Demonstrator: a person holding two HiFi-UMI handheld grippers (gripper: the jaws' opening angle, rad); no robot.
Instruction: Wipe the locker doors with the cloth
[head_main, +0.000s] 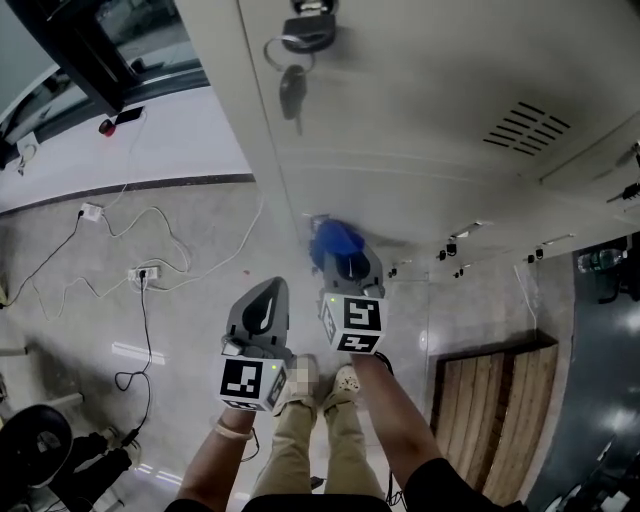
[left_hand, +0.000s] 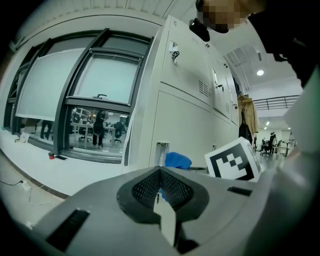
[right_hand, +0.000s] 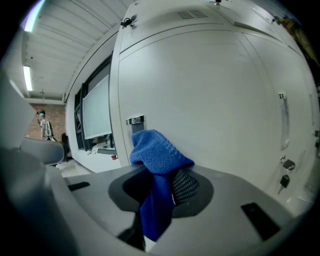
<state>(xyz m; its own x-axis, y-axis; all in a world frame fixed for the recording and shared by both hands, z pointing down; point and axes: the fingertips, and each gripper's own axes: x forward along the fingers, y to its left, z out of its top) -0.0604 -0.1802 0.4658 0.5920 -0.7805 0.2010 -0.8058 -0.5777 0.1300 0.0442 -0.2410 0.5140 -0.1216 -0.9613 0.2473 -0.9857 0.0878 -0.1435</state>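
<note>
The right gripper (right_hand: 160, 176) is clenched on a bunched blue knitted cloth (right_hand: 157, 150). One end of the cloth puffs out past the jaw tips and the rest trails down between them. In the head view that gripper (head_main: 348, 268) holds the cloth (head_main: 333, 243) up to the pale grey metal locker door (head_main: 420, 90), low on the lower door near its left edge. A small shiny metal pull tab (right_hand: 135, 120) sits just beside the cloth. The cloth looks to be on the door face or just off it; the pictures do not settle whether it touches.

The left gripper (left_hand: 161, 181) has its jaws closed together on nothing. It hangs apart from the lockers, beside the right one and nearer the person (head_main: 266, 300), and takes no part in the wiping.

As for progress, wiping appears to be under way on the lower-left part of the bank of lockers. No streak, damp patch or dirt line shows on the paint, so what has been covered cannot be read off the surface. The following are well apart from the cloth and, by this judgement, remain to be gone over, as far as can be told:
- the upper door, with its dark key (head_main: 292, 90) dangling from the lock and its slotted vent (head_main: 525, 125)
- the neighbouring doors toward the right edge, with their own small locks (head_main: 452, 246)

The grey floor with its loose white cables (head_main: 150, 225) lies to the left of the lockers
</note>
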